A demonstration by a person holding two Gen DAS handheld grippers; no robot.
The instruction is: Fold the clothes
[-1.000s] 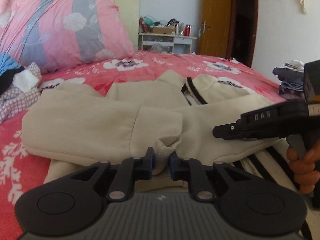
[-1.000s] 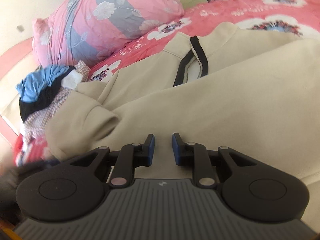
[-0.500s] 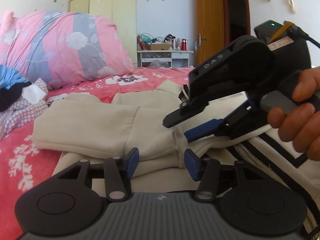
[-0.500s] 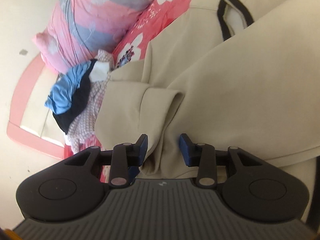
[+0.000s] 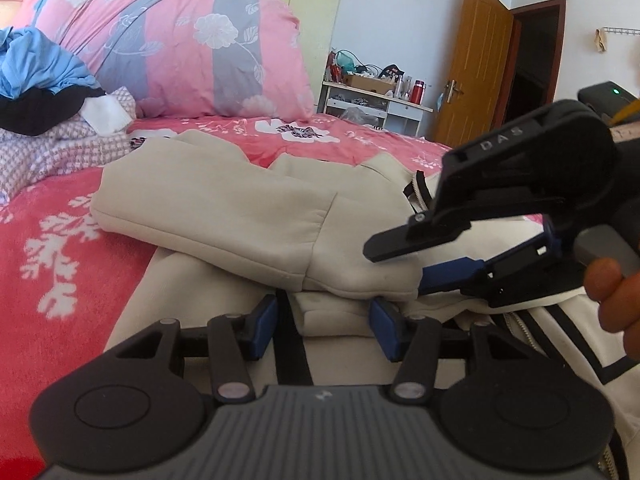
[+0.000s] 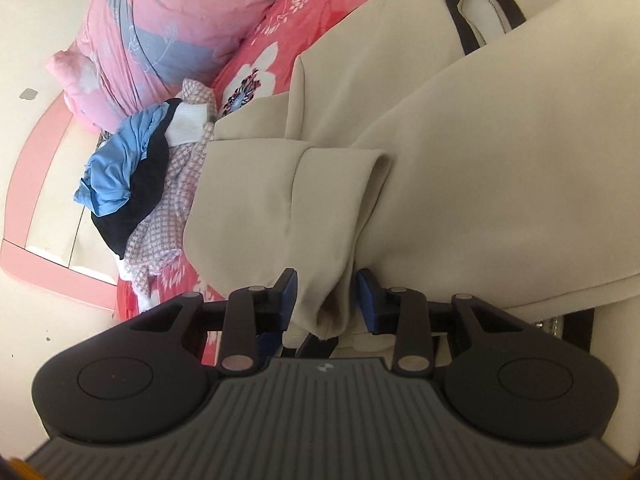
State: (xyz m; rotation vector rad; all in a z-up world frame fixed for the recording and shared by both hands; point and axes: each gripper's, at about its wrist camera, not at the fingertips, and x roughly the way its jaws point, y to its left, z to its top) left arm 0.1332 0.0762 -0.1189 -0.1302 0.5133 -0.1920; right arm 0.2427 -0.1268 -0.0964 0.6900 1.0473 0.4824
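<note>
Left wrist view: one red floral bed (image 5: 68,240) fills the frame, one pink-and-grey quilt bundle (image 5: 192,40) heaped at eleven o'clock, and one cream jacket (image 5: 224,216) sprawls dead centre with a sleeve laid across its body. One heap of unfolded clothes (image 5: 44,92) sits at ten o'clock. Two grippers are working here! The left gripper (image 5: 323,322) sits at six o'clock, fingers spread, a thick fold of the hem lying between the blue pads but not squeezed. The right gripper (image 5: 400,264) comes in from three o'clock, fingers parted around the sleeve's cuff end.

Over on the right wrist view, the right gripper (image 6: 326,300) straddles the cuff (image 6: 332,312), pads apart on either side and the cloth hanging loose between them; the jacket (image 6: 480,160) spreads from twelve to three.

The danger, as I judge it: neither tool is clamped, so a lift now would drop the cuff and the sleeve would unroll. The fleece looks thick, and a shallow bite could slip off, or the left could snag both layers and drag the fold askew.
</note>
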